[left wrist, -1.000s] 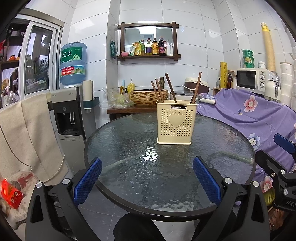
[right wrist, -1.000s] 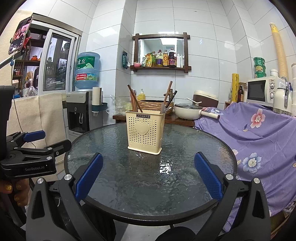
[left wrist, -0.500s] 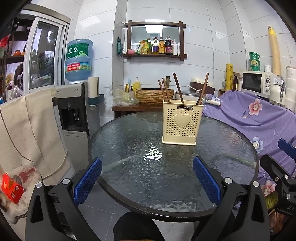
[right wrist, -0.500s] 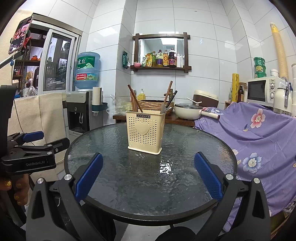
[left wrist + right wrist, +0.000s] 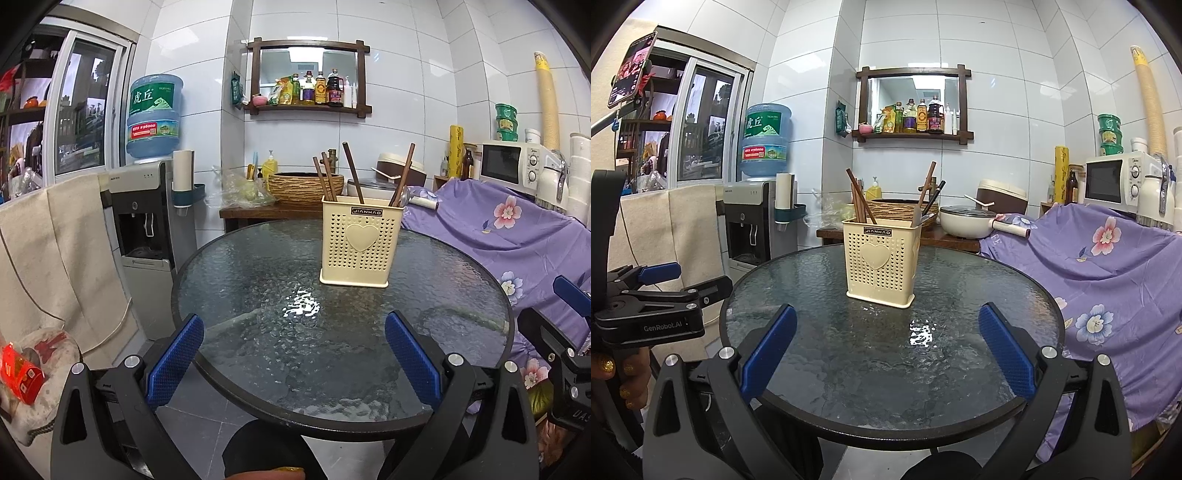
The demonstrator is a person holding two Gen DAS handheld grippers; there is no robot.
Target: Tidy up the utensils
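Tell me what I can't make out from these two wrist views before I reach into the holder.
- Lower ends of the chopsticks: hidden by the holder's perforated wall, both views.
- Metal utensil in the holder: only its top shows; type unclear.
- Inner dividers of the holder: not visible from this low angle.
- Right gripper body: cut off by the left-view edge.
- Both grippers, left gripper included, are open and empty.

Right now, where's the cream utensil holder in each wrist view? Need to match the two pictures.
Left wrist: utensil holder stands right of centre, on the far part of the glass table.
Right wrist: utensil holder stands at about centre, on the far part of the table.
Shared landmark: the wall shelf with bottles, above the holder in both.
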